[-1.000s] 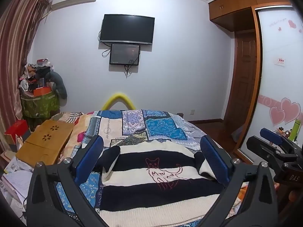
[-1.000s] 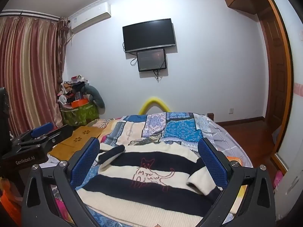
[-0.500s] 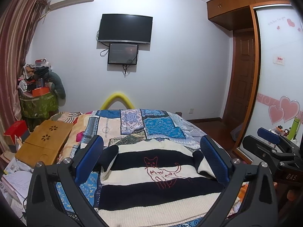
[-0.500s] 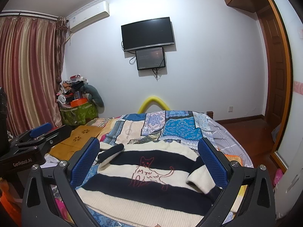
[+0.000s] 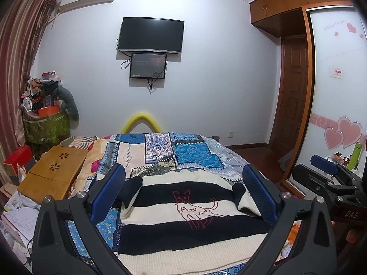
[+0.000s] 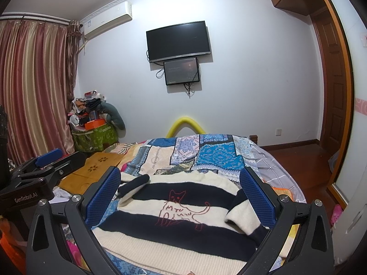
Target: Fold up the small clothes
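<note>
A cream and navy striped sweater (image 5: 183,220) with a red cat outline lies flat on the bed, both sleeves folded in over its sides. It also shows in the right wrist view (image 6: 174,220). My left gripper (image 5: 182,183) is open and empty, held above the sweater's near edge. My right gripper (image 6: 180,183) is open and empty too, above the same sweater. The right gripper shows at the right of the left wrist view (image 5: 325,174), and the left gripper at the left of the right wrist view (image 6: 43,162).
A patchwork quilt (image 5: 160,151) covers the bed. A wooden lap tray (image 5: 55,171) lies left of it, with a cluttered green bin (image 5: 44,126) behind. A wardrobe (image 5: 337,114) and door stand right. A TV (image 5: 151,35) hangs on the far wall.
Both grippers have risen and drawn back slightly, so the sweater sits lower in both views. The sweater has not moved.
</note>
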Demonstrator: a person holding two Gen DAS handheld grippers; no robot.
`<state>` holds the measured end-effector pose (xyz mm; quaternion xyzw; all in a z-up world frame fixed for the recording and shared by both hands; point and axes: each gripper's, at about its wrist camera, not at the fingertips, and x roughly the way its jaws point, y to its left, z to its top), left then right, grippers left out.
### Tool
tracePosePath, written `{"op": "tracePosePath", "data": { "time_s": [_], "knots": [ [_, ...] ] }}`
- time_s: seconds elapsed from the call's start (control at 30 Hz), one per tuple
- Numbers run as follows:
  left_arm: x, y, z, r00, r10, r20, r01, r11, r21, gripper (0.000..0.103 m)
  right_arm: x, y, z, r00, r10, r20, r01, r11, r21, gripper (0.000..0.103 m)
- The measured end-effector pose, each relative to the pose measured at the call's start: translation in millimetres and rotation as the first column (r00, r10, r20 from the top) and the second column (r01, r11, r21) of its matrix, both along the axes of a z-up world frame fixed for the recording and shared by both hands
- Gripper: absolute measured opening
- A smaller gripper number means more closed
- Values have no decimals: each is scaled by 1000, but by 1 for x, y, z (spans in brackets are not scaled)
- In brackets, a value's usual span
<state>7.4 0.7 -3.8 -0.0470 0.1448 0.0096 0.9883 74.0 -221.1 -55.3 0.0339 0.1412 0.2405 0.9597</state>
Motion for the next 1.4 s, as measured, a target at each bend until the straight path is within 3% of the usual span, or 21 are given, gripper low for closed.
{"op": "tracePosePath", "data": {
  "time_s": [1.07,1.4],
  "knots": [
    [0,-1,0,1000,-5,9,5,1000,-2,103,1,-3,0,1000,-12,2,12,1000,-5,103],
    [11,5,-5,1000,-4,-24,4,1000,-19,103,11,-2,-5,1000,-20,-20,20,1000,-23,103]
  ]
}}
